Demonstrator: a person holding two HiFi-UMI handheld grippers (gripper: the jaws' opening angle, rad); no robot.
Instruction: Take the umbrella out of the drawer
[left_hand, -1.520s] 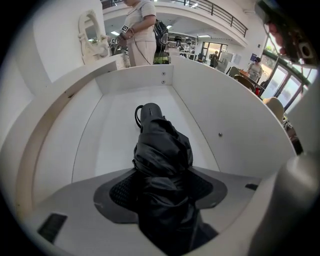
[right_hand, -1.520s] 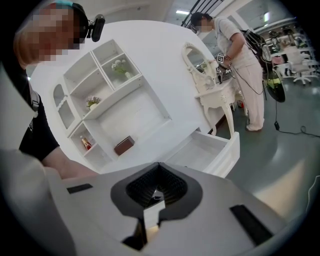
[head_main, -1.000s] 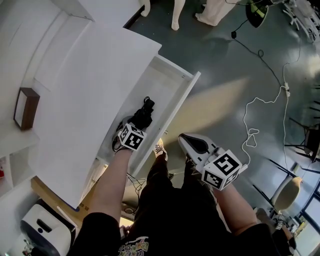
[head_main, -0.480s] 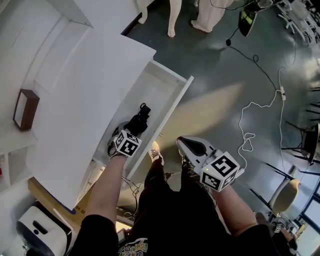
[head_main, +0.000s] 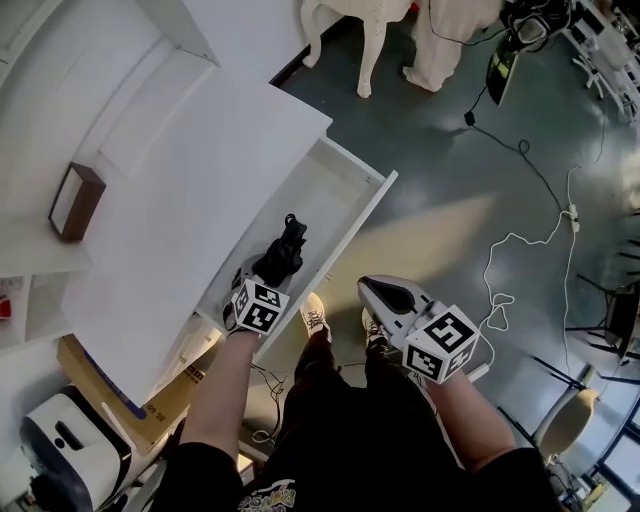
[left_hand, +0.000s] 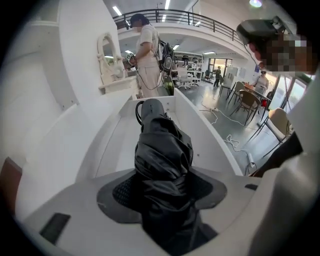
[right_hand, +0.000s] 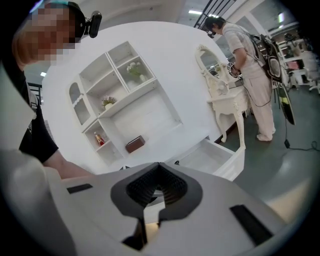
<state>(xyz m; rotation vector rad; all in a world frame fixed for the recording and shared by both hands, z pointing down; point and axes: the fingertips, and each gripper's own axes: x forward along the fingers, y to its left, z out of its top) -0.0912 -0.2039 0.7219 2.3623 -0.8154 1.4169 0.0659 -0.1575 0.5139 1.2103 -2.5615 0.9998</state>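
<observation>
Umbrella (head_main: 283, 251), black and folded, lies lengthwise over the near end of the open drawer (head_main: 366, 214), its strap end pointing toward the drawer's back wall. The left gripper (head_main: 267, 273) has its jaws closed round the bunched fabric at the umbrella's near end, as the left gripper view shows: dark cloth fills the gap between the pads. The right gripper (head_main: 371, 287) hangs outside the drawer front, above the floor and the person's shoes; its jaws are drawn together with only a thin slit between them and carry nothing. The drawer stands pulled well out from under the white cabinet top (head_main: 190, 180). Judged state of the task: opening and grasping are done. Whether the umbrella is clear of the drawer floor cannot be told. Carrying it beyond the drawer rim remains.
</observation>
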